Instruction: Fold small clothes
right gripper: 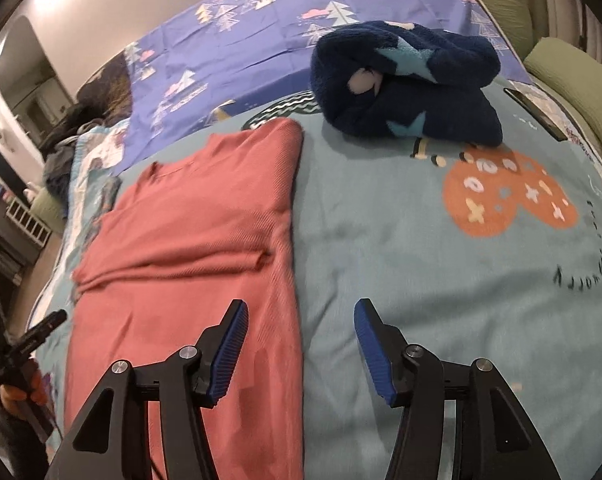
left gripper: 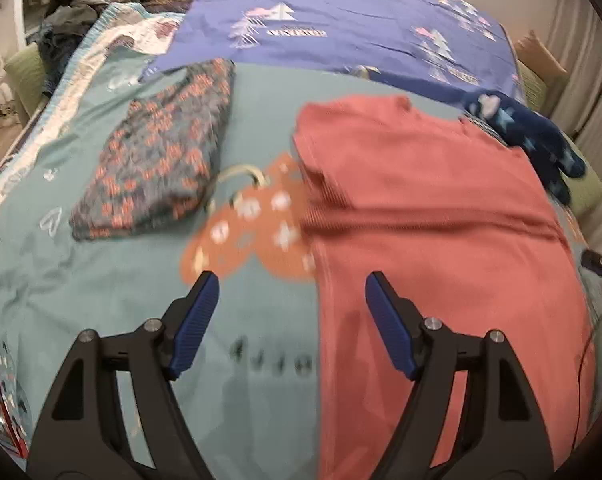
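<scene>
I am hovering my left hand-held gripper [left gripper: 291, 292] and right hand-held gripper [right gripper: 301, 318], both spread and empty, over the half-folded coral shirt [left gripper: 421, 208] on the bed [left gripper: 261, 120], with a patterned garment [left gripper: 161, 160] lying folded and a navy fleece piece [right gripper: 413, 88] waiting crumpled.

- Left gripper [left gripper: 292, 286]: two black plastic fingers, each a triangular frame with cut-out openings.
- Pads [left gripper: 195, 326]: blue, finely ribbed, elongated, one on each finger's inner face.
- Screws [left gripper: 153, 324]: round silver heads, two per finger at the linkage joints.
- Right gripper [right gripper: 301, 314]: identical build, with black frames, blue ribbed pads [right gripper: 231, 350] and silver screws [right gripper: 189, 352].
</scene>
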`<state>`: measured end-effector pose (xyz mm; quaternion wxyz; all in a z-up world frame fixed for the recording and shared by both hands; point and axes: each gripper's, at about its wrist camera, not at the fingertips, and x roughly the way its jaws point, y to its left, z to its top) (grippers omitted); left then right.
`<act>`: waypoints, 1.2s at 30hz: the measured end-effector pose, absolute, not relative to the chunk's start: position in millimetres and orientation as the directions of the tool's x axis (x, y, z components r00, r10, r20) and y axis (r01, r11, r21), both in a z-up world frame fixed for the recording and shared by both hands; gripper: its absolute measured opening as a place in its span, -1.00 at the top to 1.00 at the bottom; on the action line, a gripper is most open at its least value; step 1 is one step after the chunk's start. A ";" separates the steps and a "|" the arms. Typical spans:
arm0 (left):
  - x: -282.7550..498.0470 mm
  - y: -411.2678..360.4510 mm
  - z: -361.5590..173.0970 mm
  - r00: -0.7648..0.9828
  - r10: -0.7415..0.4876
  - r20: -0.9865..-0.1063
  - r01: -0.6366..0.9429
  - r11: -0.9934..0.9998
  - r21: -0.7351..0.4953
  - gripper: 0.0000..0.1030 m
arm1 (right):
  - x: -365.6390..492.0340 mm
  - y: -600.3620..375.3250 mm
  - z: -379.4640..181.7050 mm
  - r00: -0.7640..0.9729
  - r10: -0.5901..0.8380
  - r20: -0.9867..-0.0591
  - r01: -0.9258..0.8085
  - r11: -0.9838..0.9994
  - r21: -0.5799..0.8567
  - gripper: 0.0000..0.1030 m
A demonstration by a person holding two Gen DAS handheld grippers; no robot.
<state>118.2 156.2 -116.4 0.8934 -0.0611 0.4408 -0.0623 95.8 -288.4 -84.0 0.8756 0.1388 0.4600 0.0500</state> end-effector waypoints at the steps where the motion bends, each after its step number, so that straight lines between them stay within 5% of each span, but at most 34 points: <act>1: 112.4 156.3 -116.9 0.598 -0.179 -0.781 0.065 0.982 -0.175 -0.49 | 93.1 -288.3 -82.0 0.573 0.219 -0.790 0.036 0.956 0.291 -0.09; 14: 37.7 161.9 -112.4 0.584 -0.274 -0.764 0.074 0.955 -0.286 -0.47 | 12.9 -289.4 -77.7 0.588 0.256 -0.767 0.010 0.946 0.323 -0.11; 28: -52.6 159.1 -124.0 0.548 -0.276 -0.789 0.165 0.961 -0.221 -0.47 | -99.1 -294.4 -92.7 0.600 0.323 -0.732 -0.038 0.926 0.377 -0.11; 36: -92.0 163.1 -139.0 0.505 -0.354 -0.787 0.191 0.935 -0.298 -0.47 | -142.6 -297.9 -108.3 0.580 0.374 -0.724 -0.024 0.896 0.443 -0.11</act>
